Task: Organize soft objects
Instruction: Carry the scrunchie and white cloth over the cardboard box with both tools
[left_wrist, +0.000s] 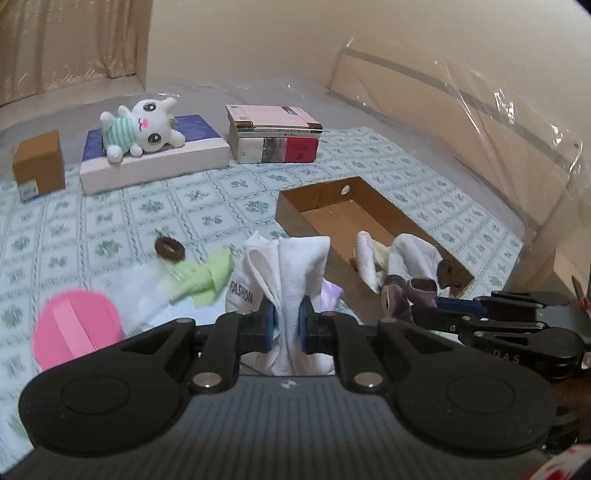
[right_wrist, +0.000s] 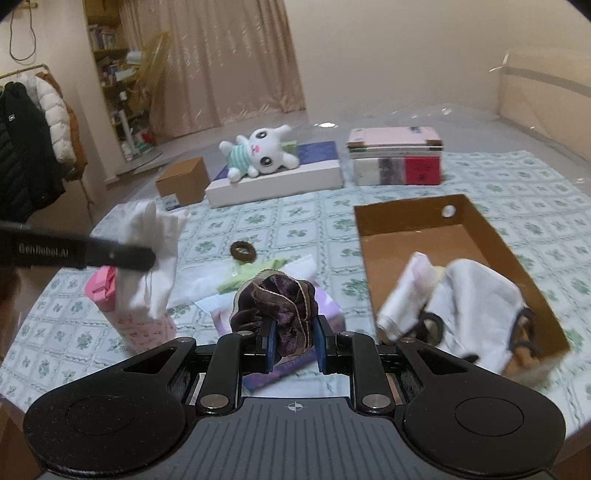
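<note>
A white sock (left_wrist: 291, 266) is clamped in the left tool (left_wrist: 287, 325). A purple scrunchie (right_wrist: 275, 301) is clamped in the right tool (right_wrist: 294, 345), beside the cardboard box (right_wrist: 406, 214).

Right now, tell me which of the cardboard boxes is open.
The long brown box at right, holding white cloths. The small brown carton and the white flat box under the plush toy are closed.

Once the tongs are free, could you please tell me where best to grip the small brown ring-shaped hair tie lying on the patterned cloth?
Grip the small brown ring-shaped hair tie across one side of its band, coming from above, probably one finger in the hole and one outside. It lies flat on the green patterned cloth, clear of the other things, so a sideways approach finds little to pinch.
</note>
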